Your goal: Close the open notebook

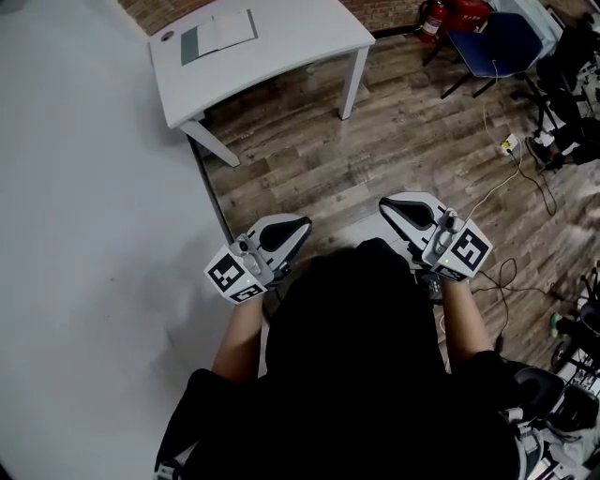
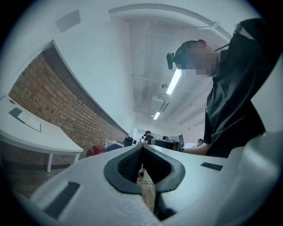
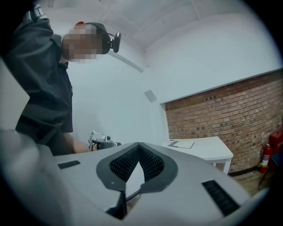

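I stand on the wood-plank floor point(image 1: 394, 141) with both tools held close in front of my body, well apart from the white table point(image 1: 291, 42) ahead. My left gripper point(image 1: 298, 226) has its jaws together, the ribbed dark pads meeting at the tips with nothing between them, and it is tipped slightly upward. My right gripper point(image 1: 386, 203) is held about level, its jaws likewise closed tip to tip and empty.

The open notebook point(image 1: 218, 32) lies flat on the table's far left part, a grey cover showing on its left and white pages spread to the right, beside a small round dark object point(image 1: 168, 37) near the table's corner. Neither gripper touches the notebook or the table.

A brick wall point(image 3: 225, 110) runs behind the table. To the right, a red fire extinguisher point(image 1: 430, 19) stands near a blue chair point(image 1: 498, 41), and a white cable point(image 1: 525, 173) trails across the floor from a power strip point(image 1: 507, 144).
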Available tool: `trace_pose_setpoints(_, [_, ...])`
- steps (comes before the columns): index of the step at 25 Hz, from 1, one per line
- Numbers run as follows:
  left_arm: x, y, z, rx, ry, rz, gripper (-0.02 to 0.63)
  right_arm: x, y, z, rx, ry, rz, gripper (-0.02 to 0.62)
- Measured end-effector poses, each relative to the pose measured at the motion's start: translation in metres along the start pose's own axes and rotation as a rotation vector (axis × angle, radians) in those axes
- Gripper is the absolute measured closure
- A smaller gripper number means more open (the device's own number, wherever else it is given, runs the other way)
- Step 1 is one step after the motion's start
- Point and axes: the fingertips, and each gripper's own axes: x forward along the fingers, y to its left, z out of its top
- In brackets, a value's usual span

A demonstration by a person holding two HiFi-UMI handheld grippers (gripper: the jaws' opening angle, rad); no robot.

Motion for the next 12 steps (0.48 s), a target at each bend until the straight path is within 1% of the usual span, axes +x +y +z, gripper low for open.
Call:
trace_pose_setpoints(4, [0.003,0.005,-0.007,-0.034,0.0,-0.002,0.589,-0.001,-0.008,0.0,0.038,0.01,-0.004,0.589])
trace_pose_setpoints(6, [0.002,0.011,-0.01,-0.04,-0.002,0.008,0.589,0.004,-0.013,-0.004,0.048,0.019,0.008,0.589])
trace_pose_setpoints(10, [-0.002,0.035,-0.017,-0.062,-0.006,0.064,0.59,0.02,-0.028,-0.02,0.054,0.065,0.065,0.589])
trace_pose_setpoints(12, [0.002,0.048,-0.02,-0.075,0.002,0.096,0.589,0.026,-0.044,-0.023,0.066,0.065,0.079,0.589])
